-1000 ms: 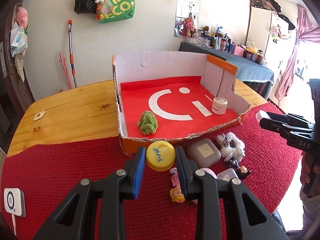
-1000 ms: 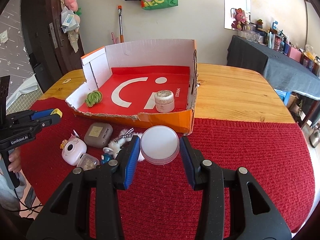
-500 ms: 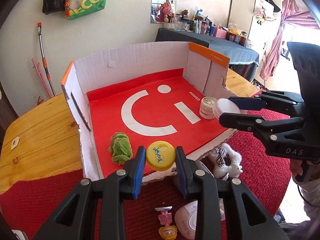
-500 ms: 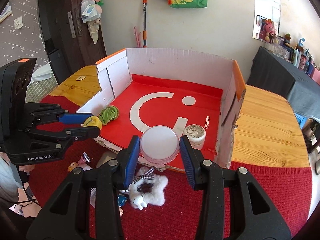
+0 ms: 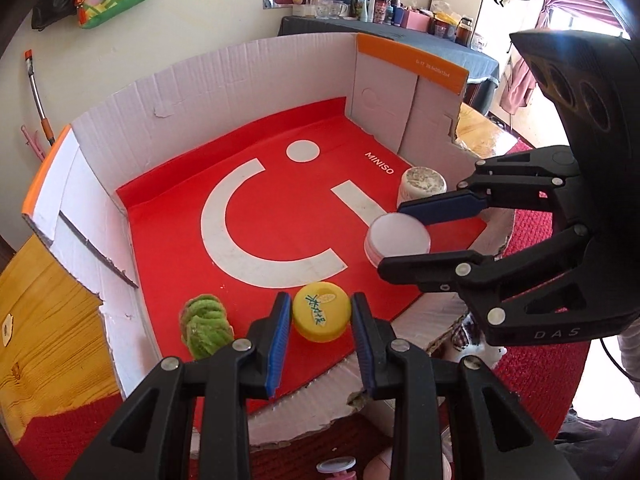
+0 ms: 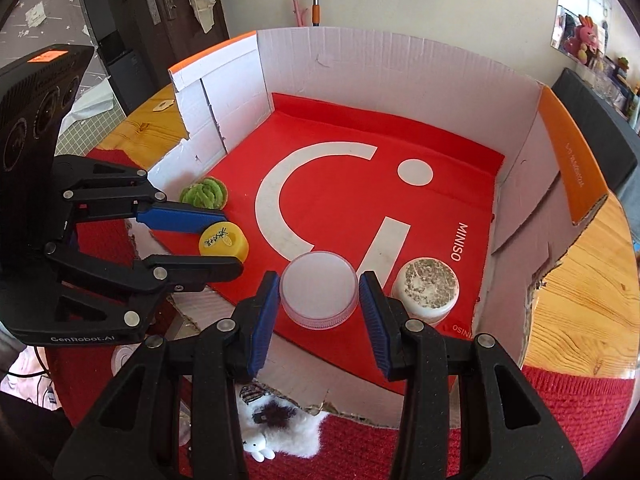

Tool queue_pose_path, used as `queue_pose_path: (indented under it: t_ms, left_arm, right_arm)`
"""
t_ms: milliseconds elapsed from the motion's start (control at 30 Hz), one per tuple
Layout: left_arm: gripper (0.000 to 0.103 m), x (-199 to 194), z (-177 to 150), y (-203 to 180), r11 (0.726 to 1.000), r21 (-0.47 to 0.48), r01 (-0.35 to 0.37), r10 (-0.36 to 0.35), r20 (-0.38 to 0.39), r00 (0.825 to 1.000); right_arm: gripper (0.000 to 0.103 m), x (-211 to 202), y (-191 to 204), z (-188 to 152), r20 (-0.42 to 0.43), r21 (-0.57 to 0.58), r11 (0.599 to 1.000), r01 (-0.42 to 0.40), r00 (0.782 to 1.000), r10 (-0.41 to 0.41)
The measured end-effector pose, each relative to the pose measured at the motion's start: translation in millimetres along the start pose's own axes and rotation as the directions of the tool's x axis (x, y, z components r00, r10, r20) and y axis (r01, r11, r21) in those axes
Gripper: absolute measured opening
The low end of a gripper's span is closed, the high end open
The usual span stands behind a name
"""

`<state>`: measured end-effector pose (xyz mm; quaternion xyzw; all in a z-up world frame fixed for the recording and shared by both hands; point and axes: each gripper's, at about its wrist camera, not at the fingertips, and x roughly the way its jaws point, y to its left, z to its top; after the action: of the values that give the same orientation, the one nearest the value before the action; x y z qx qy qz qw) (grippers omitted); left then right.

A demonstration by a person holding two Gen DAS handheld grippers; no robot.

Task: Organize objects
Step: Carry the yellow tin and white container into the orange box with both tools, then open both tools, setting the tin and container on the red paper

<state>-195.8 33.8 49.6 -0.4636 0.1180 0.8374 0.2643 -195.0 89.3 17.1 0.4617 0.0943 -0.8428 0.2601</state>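
The left gripper (image 5: 319, 316), black with blue pads, pinches a round yellow plastic lid with green writing on top (image 5: 321, 317) between its two fingers, holding it over the near left part of a shallow cardboard box (image 5: 256, 76) whose white corrugated walls carry orange edge strips and whose floor is red with a large white smiley mark. The right gripper (image 6: 319, 295), of the same build, is clamped on a round white translucent plastic container (image 6: 319, 294), which hangs over the near right part of the same box. Both grippers point steeply down into the box, side by side and apart from each other. On the red floor, a small green knitted piece (image 5: 205, 326) lies just left of the yellow lid, near the left wall, and a squat white jar with a speckled top (image 6: 426, 287) stands just right of the white container, close to the right wall. The box sits on a wooden table (image 6: 588, 280) partly covered by a red woven cloth (image 6: 540, 420), and a white fluffy toy (image 6: 280, 428) lies on the cloth in front of the torn near edge of the box.
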Motion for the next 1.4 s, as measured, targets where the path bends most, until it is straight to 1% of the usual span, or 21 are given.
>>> queue_pose_path:
  t_ms: [100,300,633,900,1000,1133,1400]
  left_arm:
    - [0.032,7,0,1,1.000,0.007,0.001,-0.001,-0.025,1.000]
    - [0.032,12,0,5,1.000,0.009,0.004,-0.004,-0.032,0.999]
    - [0.032,15,1,3,1.000,0.026,-0.006,0.007,-0.030,1.000]
    - [0.033,16,1,3,1.000,0.026,-0.002,0.003,-0.030,1.000]
    - [0.035,16,1,3,1.000,0.026,-0.006,0.006,-0.029,1.000]
    - [0.040,17,1,5,1.000,0.019,-0.008,0.009,-0.028,1.000]
    - [0.041,17,1,6,1.000,0.013,-0.006,0.006,-0.027,1.000]
  right_arm:
    - [0.039,9,1,2,-0.035,-0.016,1.000,-0.003,0.999,0.002]
    - [0.040,20,3,2,-0.077,-0.036,0.999,-0.001,0.997,-0.001]
    - [0.040,22,6,3,-0.087,-0.071,0.997,0.018,0.996,-0.024]
    - [0.040,22,7,4,-0.092,-0.074,0.997,0.019,0.995,-0.025]
    - [0.041,25,8,5,-0.092,-0.075,0.997,0.019,0.995,-0.026]
    - [0.042,25,8,5,-0.092,-0.073,0.997,0.021,0.995,-0.028]
    - [0.044,25,6,4,-0.091,-0.071,0.997,0.021,0.996,-0.027]
